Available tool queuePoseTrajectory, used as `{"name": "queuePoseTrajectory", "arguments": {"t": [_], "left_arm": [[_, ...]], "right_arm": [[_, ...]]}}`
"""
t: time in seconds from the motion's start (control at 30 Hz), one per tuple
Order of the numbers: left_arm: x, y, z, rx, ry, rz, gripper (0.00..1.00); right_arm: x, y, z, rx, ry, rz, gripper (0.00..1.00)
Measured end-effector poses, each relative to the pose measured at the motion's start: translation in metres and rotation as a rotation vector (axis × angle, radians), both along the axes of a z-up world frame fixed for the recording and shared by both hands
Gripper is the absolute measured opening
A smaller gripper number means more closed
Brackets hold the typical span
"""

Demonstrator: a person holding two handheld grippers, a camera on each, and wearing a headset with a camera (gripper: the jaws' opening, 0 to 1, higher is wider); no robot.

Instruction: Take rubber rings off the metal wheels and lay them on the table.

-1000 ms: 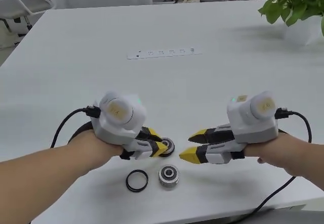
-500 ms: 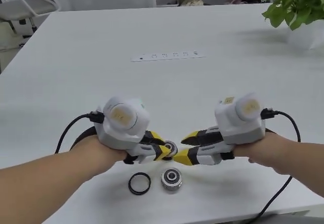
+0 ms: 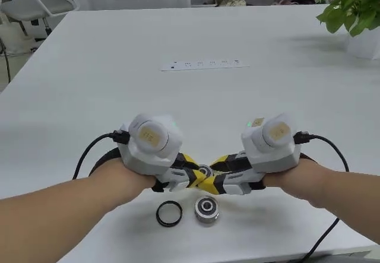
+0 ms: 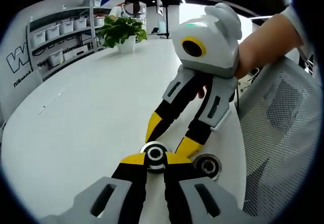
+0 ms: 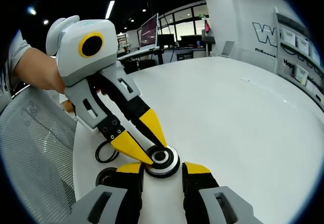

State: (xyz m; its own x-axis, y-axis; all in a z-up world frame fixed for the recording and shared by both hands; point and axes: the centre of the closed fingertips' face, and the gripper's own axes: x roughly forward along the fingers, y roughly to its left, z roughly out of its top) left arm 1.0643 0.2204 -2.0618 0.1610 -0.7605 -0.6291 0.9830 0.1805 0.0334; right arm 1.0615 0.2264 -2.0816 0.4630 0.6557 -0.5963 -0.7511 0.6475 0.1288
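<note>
Two tongs meet above the tabletop (image 3: 267, 49) in the head view: left tongs (image 3: 196, 176) pinch a metal wheel (image 3: 205, 171), right tongs (image 3: 214, 174) at its 3 o'clock. Below, a second wheel (image 3: 206, 208) lies at 6 o'clock, a rubber ring (image 3: 169, 213) at 7. Left gripper view: wheel clamped. Right gripper view: right tongs spread around it, perhaps touching.

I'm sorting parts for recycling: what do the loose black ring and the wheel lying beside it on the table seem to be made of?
The loose ring is thin, matte black and shows no shine, so it is probably rubber. The wheel is silvery grey with bright glints on its rim and a darker centre. It looks like polished metal, possibly steel, though the alloy cannot be told.
</note>
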Motion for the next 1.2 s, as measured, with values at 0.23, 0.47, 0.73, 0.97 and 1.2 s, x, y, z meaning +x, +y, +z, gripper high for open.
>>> {"name": "queuePoseTrajectory", "arguments": {"t": [0.23, 0.47, 0.73, 0.97, 1.2], "left_arm": [[0.000, 0.000, 0.000, 0.000, 0.000, 0.004, 0.07], [0.000, 0.000, -0.001, 0.000, 0.000, 0.005, 0.07], [0.000, 0.000, -0.001, 0.001, 0.002, 0.007, 0.07], [-0.001, 0.001, 0.000, -0.002, 0.007, 0.008, 0.07], [0.000, 0.001, -0.001, -0.001, 0.001, 0.013, 0.06]], "right_arm": [[-0.002, 0.000, 0.003, -0.005, -0.015, 0.018, 0.24], [-0.005, -0.004, 0.004, -0.015, -0.024, 0.029, 0.21], [-0.006, -0.005, 0.004, -0.029, -0.036, 0.037, 0.20], [-0.010, -0.010, 0.003, -0.044, -0.020, 0.039, 0.11], [-0.012, -0.012, 0.002, -0.055, -0.010, 0.033, 0.01]]}}
